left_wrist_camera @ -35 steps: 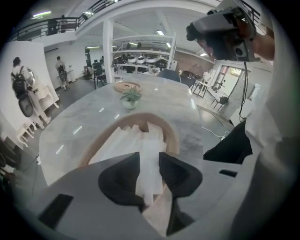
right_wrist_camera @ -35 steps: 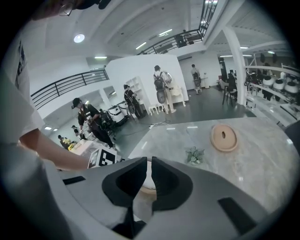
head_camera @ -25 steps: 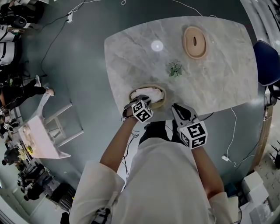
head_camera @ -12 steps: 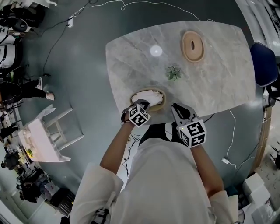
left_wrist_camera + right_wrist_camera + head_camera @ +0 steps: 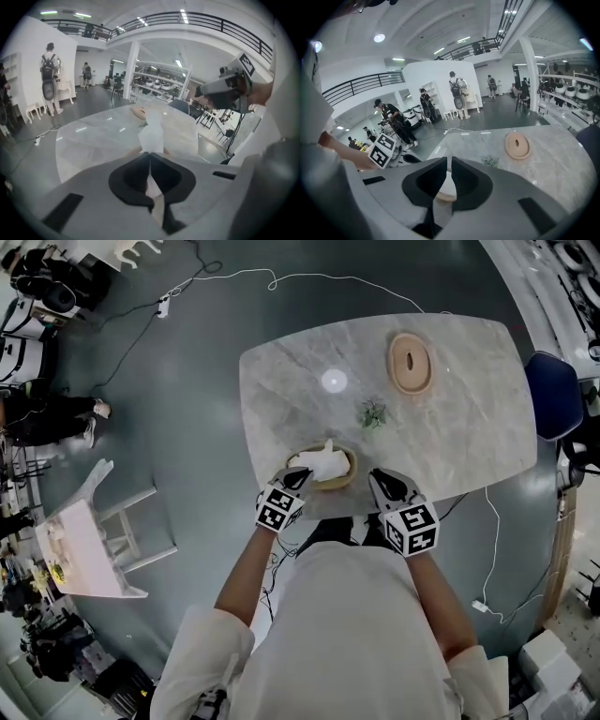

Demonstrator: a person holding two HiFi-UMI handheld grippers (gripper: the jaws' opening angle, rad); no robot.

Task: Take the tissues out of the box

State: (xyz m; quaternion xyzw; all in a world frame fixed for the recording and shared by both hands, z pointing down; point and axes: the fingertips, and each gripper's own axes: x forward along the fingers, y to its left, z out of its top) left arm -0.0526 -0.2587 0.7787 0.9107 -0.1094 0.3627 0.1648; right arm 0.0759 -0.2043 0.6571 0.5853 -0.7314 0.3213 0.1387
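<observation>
A round wooden tissue box (image 5: 345,472) stands at the near edge of the marble table (image 5: 281,390). A white tissue (image 5: 322,461) rises out of it in a drawn-up peak. My left gripper (image 5: 300,478) is at the box's near left rim, shut on that tissue. In the left gripper view the tissue (image 5: 152,132) stands straight up from the closed jaws of the left gripper (image 5: 149,158). My right gripper (image 5: 379,478) hovers just right of the box, shut with nothing held. In its own view the right gripper (image 5: 449,163) points at the box (image 5: 444,197).
The box's wooden lid (image 5: 411,363) lies at the far right of the table, a small green plant (image 5: 373,413) between it and the box. A blue chair (image 5: 551,395) stands at the right end. Cables (image 5: 487,521) run over the floor, and people stand far off.
The left gripper's jaws have closed on the tissue. It has drawn back toward the person, pulling the tissue up into a peak. The right gripper has barely moved.
</observation>
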